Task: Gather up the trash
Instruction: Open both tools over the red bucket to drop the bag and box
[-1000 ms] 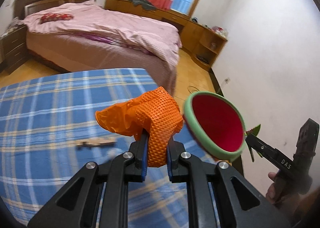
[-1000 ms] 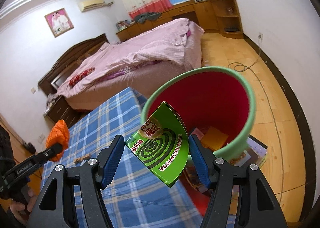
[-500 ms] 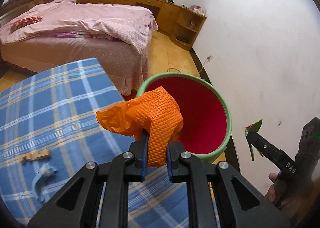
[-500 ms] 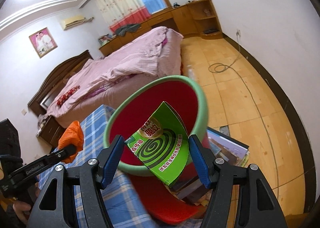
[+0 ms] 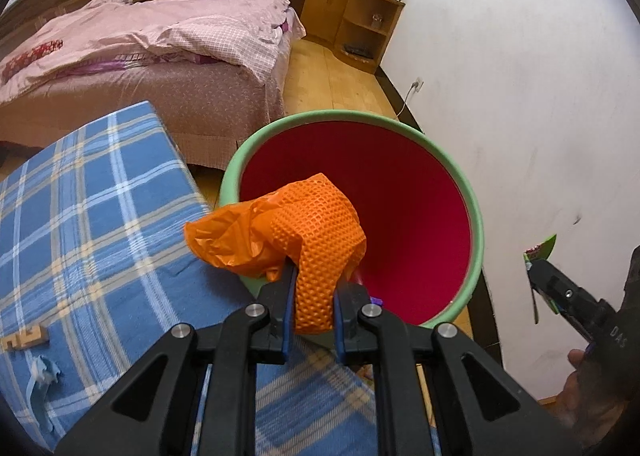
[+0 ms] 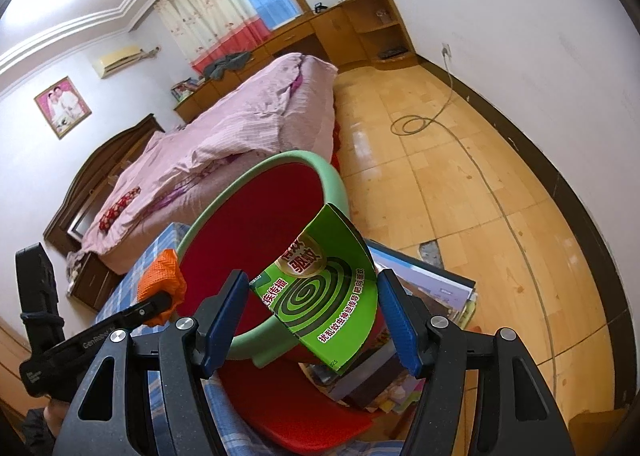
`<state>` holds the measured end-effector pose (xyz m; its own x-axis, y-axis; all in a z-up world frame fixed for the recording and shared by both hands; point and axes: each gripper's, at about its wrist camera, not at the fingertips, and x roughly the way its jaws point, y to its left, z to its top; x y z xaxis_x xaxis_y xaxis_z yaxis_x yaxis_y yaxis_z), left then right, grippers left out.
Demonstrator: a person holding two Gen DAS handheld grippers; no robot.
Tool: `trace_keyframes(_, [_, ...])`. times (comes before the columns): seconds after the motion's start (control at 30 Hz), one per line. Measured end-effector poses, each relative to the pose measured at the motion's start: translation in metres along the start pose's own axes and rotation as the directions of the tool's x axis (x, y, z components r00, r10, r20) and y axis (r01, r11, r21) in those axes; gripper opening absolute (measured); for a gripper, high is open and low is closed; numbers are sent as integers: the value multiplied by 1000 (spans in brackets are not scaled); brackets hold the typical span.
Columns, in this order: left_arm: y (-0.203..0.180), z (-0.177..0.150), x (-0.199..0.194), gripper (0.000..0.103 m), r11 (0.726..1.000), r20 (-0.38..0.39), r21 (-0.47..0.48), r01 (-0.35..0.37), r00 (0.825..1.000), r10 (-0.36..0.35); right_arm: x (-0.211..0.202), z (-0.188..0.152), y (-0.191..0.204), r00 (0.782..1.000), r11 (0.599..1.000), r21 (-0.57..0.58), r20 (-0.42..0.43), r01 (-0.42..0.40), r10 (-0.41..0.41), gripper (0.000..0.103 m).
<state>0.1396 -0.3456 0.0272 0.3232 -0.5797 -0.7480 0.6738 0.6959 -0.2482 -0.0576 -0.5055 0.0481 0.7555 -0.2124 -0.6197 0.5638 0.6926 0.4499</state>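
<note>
My left gripper [image 5: 314, 296] is shut on an orange mesh and plastic wad [image 5: 304, 232] and holds it over the near rim of the green bin with a red inside [image 5: 476, 224]. It also shows in the right wrist view [image 6: 160, 276] at the bin [image 6: 332, 184]. My right gripper [image 6: 312, 308] is shut on a green mosquito-coil box [image 6: 324, 292], held beside the bin's right side. In the left wrist view the right gripper [image 5: 540, 288] shows at the right with the box edge [image 5: 542, 248].
A blue plaid table [image 5: 80, 216] carries a wooden piece [image 5: 24, 338] and a blue scrap [image 5: 40, 372]. A pink bed [image 5: 140, 44] stands behind. Books [image 6: 432, 304] and a red stool seat [image 6: 288, 404] sit under the bin. A white wall [image 5: 520, 96] is on the right.
My left gripper has carried the orange wad right, from over the table to the bin's rim. My right gripper with the green box has shifted to the bin's right side.
</note>
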Motion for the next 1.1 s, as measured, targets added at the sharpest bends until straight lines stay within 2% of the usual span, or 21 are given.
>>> trace_keyframes(0.17, [-3,3,7,16,1000,1,6,14,1000,-14,2,-1,-4,1000,1000,11,-7,1,-1,67])
trace_keyframes(0.23, [-3,4,9,27,1000,0,2,24,1000,-24,3,-1,-4,1000,1000,13,-12,2,-2,67])
trace_keyframes(0.33, [-2,5,8,34,999,10,-4,38,999,-38,5,0,-2,1000,1000,11,-19,1,-1,67])
trace_keyframes(0.67, [4,6,-2,35,999,33,-13,37,999,-37,15,7,15,999,999,-42,-25,-27,26,67])
trace_keyframes(1.1, [33,-3,-21,35,997,47,-67,-25,999,28,54,10,50,995,988,-140,-83,-72,61,69])
